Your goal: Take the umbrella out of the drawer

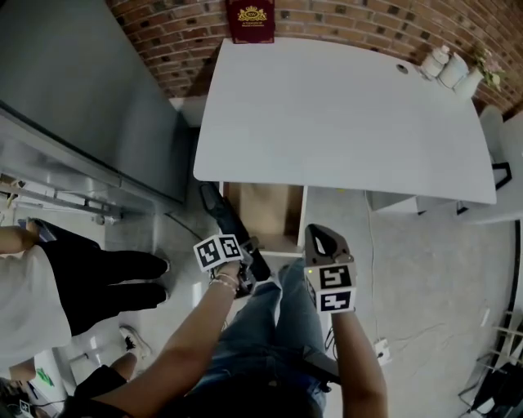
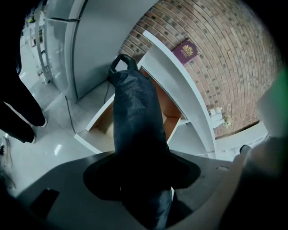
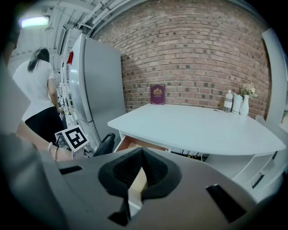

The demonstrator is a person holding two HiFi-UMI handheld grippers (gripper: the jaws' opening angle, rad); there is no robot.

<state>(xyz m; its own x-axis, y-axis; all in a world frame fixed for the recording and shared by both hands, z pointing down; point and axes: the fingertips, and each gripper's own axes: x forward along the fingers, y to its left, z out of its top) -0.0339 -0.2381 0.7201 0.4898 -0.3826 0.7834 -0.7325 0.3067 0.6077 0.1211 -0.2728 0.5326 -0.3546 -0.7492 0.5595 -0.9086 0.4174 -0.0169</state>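
Observation:
A black folded umbrella (image 1: 230, 227) in its sleeve hangs in the air in front of the open wooden drawer (image 1: 265, 208) under the white desk (image 1: 343, 114). My left gripper (image 1: 243, 263) is shut on the umbrella (image 2: 135, 117) low on its body. Its strap loop points up and away, toward the drawer (image 2: 172, 112). My right gripper (image 1: 324, 242) hovers just right of the drawer front, jaws shut with nothing between them. In the right gripper view that gripper (image 3: 141, 156) faces the desk (image 3: 198, 128), and the umbrella's end (image 3: 104, 144) shows at the left beside the drawer (image 3: 130, 143).
A tall grey cabinet (image 1: 82, 98) stands left of the desk. A person in a white top and black skirt (image 1: 57, 286) stands at the left. A maroon box (image 1: 251, 20) leans on the brick wall. Bottles and a vase (image 1: 451, 69) occupy the desk's far right corner.

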